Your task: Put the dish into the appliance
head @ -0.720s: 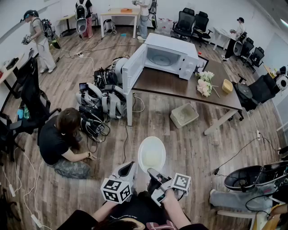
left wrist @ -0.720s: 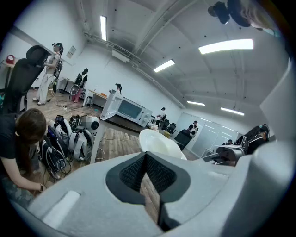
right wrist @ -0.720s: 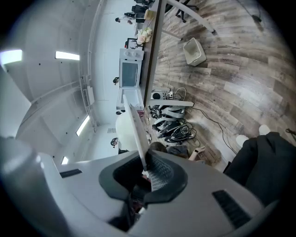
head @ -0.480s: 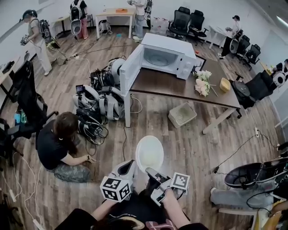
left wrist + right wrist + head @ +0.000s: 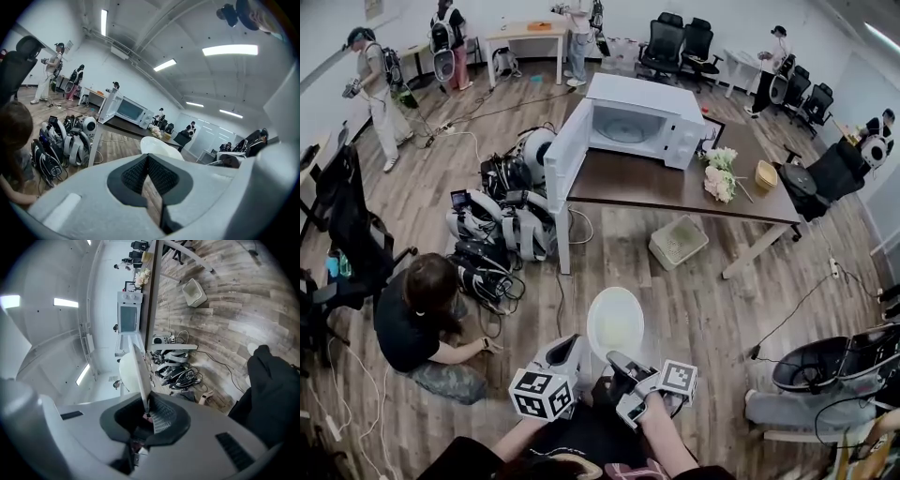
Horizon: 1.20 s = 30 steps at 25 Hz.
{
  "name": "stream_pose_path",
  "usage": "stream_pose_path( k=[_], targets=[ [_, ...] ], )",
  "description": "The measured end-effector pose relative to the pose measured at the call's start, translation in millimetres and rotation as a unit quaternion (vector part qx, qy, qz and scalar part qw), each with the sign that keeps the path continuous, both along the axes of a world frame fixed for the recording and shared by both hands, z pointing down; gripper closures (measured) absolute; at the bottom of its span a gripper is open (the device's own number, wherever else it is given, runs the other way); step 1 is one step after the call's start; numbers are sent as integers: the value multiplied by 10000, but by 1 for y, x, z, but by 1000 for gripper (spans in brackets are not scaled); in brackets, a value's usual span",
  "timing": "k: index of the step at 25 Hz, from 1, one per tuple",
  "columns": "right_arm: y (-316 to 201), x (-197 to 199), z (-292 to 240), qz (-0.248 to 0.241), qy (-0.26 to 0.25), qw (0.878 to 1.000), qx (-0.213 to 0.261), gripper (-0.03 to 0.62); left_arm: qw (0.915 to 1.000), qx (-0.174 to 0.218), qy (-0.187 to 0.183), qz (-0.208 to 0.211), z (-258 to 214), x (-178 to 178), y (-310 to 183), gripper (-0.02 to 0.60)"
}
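The dish (image 5: 615, 323) sits just ahead of the right gripper (image 5: 617, 360), its near rim clamped between the jaws. The left gripper (image 5: 570, 352), just beside it, is clenched on nothing. Well ahead of both, the microwave (image 5: 642, 120) stands door open on the table (image 5: 675, 192).

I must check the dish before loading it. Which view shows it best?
The head view: nearly the whole dish shows from above, its near rim held by the right gripper. The right gripper view shows it edge-on; the left gripper view, only its top part.
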State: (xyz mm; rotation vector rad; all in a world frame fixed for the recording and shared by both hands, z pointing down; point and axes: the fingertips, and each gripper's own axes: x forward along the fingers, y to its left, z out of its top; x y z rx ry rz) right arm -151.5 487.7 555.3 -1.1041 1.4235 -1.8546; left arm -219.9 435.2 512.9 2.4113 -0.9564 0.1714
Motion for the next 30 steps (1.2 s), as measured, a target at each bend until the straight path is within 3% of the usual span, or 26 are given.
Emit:
stream_pose_path(
  k=[8, 30],
  targets=[
    [-47, 24, 4, -119, -40, 9999, -69, 556, 9999, 9, -96, -33, 1, 25, -47, 572],
    [-201, 163, 5, -790, 5, 9968, -104, 554, 9980, -54, -102, -620, 7, 160, -192, 572]
  ],
)
